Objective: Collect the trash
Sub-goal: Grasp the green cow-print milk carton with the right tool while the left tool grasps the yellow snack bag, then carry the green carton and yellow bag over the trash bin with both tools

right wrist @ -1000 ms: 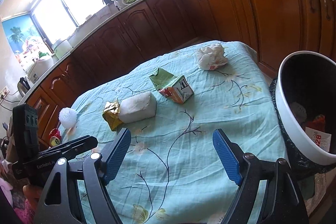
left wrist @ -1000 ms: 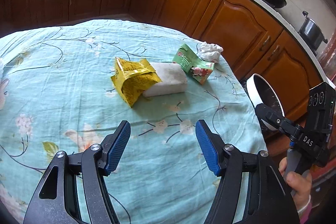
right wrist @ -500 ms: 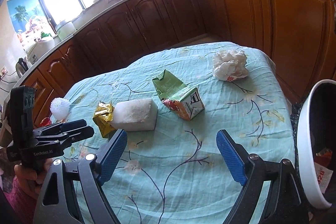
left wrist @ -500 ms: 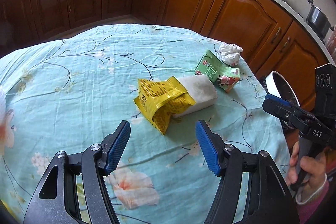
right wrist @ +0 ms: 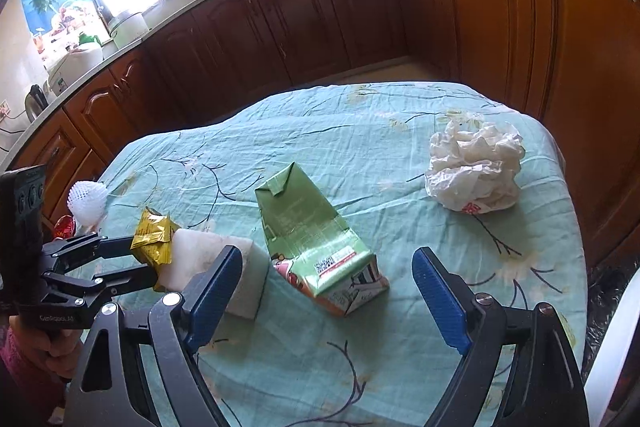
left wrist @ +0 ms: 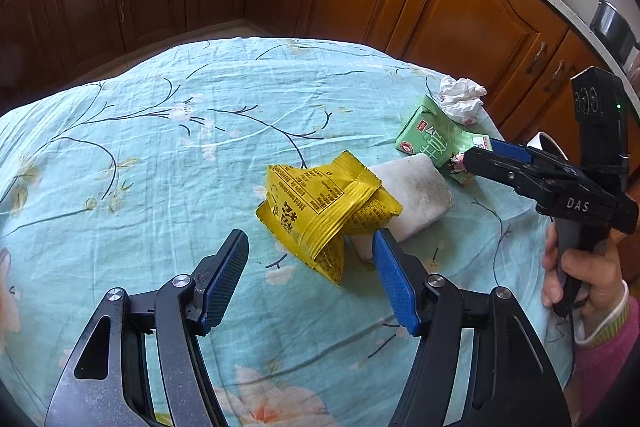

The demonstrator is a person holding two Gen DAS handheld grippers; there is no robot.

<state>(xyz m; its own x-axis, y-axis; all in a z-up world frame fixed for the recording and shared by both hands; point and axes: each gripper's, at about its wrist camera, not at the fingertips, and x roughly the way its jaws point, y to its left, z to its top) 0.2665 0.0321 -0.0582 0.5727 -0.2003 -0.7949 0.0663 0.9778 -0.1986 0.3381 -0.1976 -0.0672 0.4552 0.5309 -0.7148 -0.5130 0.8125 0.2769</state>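
- Left claw (left wrist: 310,259) held wide, nothing gripped; yellow wrapper (left wrist: 324,207) just ahead, leaning on white block (left wrist: 416,195).
- Right claw (right wrist: 326,279) spread wide, empty; green carton (right wrist: 316,243) lying btwn its fingers on worktop (right wrist: 360,131).
- Crumpled wad (right wrist: 474,167) seen farther back, near edge.

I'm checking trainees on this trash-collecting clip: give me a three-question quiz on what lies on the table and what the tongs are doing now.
1. True or false: the left tongs are shut on the crumpled yellow foil snack wrapper.
2. Which item lies nearest ahead of the right tongs? A) crumpled white plastic bag B) flattened green drink carton C) white foam block
3. Fill in: the yellow wrapper rests against the white ____ block.

Key: 1. False, both tongs are open and hold nothing. 2. B. 3. foam.
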